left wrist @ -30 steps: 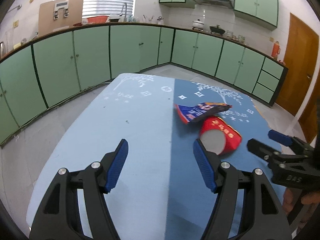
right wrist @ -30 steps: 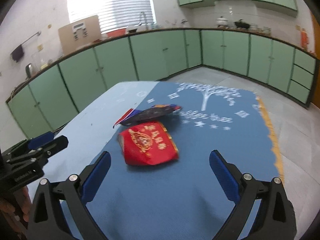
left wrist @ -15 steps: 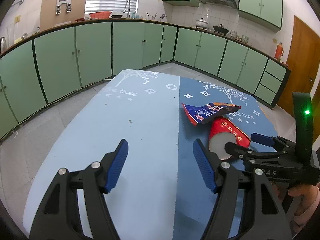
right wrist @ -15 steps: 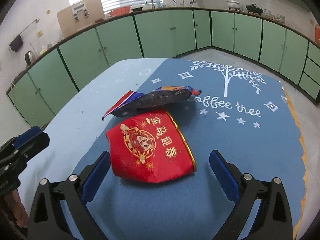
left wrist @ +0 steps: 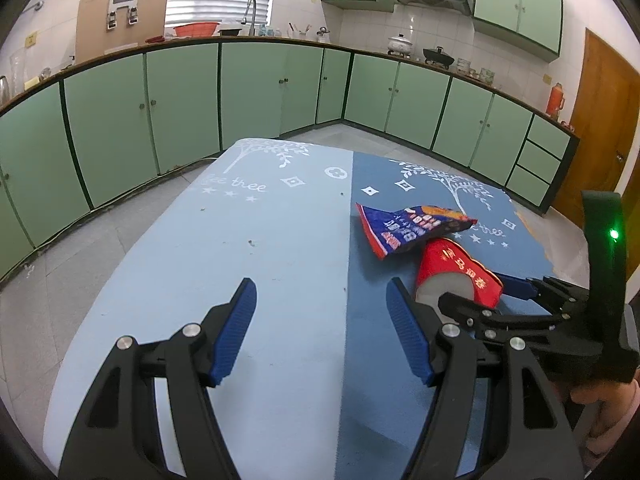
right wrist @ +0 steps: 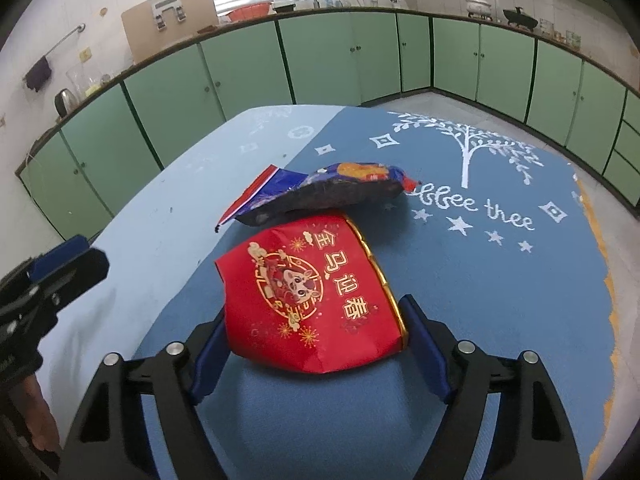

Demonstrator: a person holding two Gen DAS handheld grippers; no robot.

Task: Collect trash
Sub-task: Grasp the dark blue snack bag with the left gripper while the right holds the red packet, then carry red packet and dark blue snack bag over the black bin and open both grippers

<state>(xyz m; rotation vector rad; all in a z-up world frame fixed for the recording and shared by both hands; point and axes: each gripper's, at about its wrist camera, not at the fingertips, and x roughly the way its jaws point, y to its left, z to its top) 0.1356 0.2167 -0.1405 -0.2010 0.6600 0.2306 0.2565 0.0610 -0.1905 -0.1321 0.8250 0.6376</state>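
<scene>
Trash, left wrist view: two pieces, both right of centre on the dark-blue half of the tablecloth [left wrist: 248,264]. One red paper cup [left wrist: 456,276] lay on its side, white open mouth facing the camera. One blue snack bag [left wrist: 412,226] lay just behind it, touching or overlapping the cup's far end. Left gripper [left wrist: 320,328] hung at lower centre, its two blue pads spread apart with only bare cloth between them. Right gripper [left wrist: 480,292] came in from the right edge, one finger on each side of the cup; a green light showed on its body and part of a hand sat below it at lower right. Cloth was half light blue, half dark blue, with white tree and star prints. Green cabinets ran around the room, one wooden door at the right edge, window blinds at upper left.

Right wrist view: same two pieces. Cup [right wrist: 312,300] filled the centre, lying between the two blue fingers [right wrist: 424,344] of the right gripper [right wrist: 312,344]. Jaws had just been closing around the cup; both pads sat right at its sides, but actual squeezing could not be told. Bag [right wrist: 320,192] lay above the cup in frame, touching its far edge. Left gripper [right wrist: 52,276] showed at the left edge, clear of both pieces. Same two-tone cloth [right wrist: 500,280], "tree" lettering at right, green cabinets and sink tap along the top.
</scene>
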